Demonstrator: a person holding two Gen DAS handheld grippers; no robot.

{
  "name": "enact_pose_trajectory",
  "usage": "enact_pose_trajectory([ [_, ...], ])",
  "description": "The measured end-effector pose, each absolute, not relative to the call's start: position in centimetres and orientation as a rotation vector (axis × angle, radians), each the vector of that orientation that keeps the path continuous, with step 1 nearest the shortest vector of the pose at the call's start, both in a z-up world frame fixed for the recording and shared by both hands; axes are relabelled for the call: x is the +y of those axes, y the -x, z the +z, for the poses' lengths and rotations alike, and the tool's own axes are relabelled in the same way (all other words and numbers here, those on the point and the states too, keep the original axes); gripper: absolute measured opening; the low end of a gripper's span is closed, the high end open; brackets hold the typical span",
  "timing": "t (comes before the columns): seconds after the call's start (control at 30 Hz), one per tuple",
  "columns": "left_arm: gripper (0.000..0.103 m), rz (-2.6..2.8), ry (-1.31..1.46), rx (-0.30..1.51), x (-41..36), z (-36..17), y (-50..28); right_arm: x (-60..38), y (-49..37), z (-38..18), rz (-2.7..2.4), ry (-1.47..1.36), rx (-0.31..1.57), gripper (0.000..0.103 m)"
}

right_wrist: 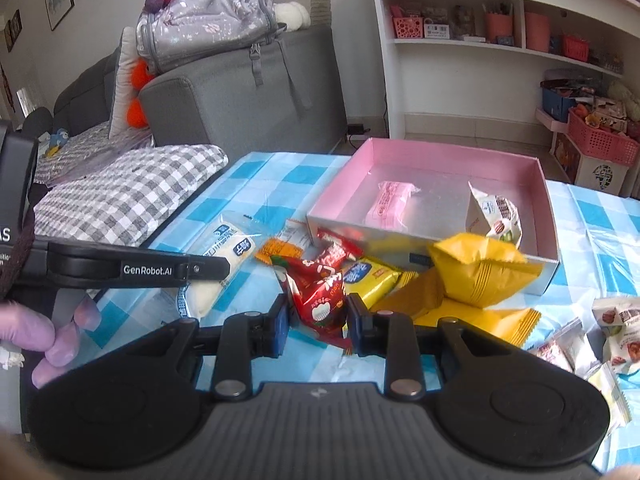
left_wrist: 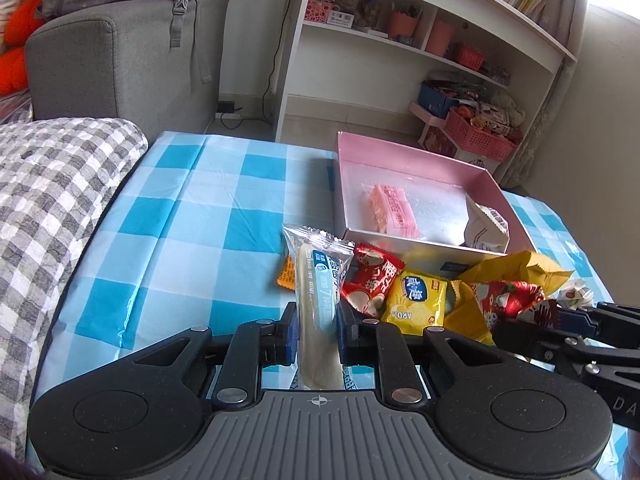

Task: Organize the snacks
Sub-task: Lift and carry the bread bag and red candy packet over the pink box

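The left gripper [left_wrist: 318, 330] is clamped on a long white roll [left_wrist: 318, 308] in clear wrap, held upright over the blue checked cloth [left_wrist: 224, 184]. The right gripper [right_wrist: 316, 326] pinches a red packet [right_wrist: 320, 294] at the near edge of the snack pile [right_wrist: 420, 284], just in front of the pink box [right_wrist: 440, 152]. In the box lie a pink pack [right_wrist: 390, 202] and a white pack [right_wrist: 494, 214].

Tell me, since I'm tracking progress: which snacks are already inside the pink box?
Two: the pink wrapped packet lying flat, and the white packet standing against the pink box's right wall. Everything else sits outside.
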State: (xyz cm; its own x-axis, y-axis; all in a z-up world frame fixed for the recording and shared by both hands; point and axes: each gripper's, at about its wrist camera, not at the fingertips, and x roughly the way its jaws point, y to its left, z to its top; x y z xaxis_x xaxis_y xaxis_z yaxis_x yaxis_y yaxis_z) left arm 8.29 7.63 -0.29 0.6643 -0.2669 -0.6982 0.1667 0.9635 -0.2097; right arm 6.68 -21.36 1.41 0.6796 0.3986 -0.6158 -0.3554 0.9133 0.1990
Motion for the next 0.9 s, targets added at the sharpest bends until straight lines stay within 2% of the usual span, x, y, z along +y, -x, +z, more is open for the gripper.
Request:
enact_pose_trajectory([
  [0.37,0.016,-0.256,0.125,0.783,4.8,1.3,-10.4,-26.1,-10.7,3.8,0.285,-0.098,0.62,0.027],
  [0.9,0.016,-0.332,0.095,0.797,-2.9,1.0,-17.8,-31.7,-17.5,0.9,0.14,-0.206,0.673,0.027],
])
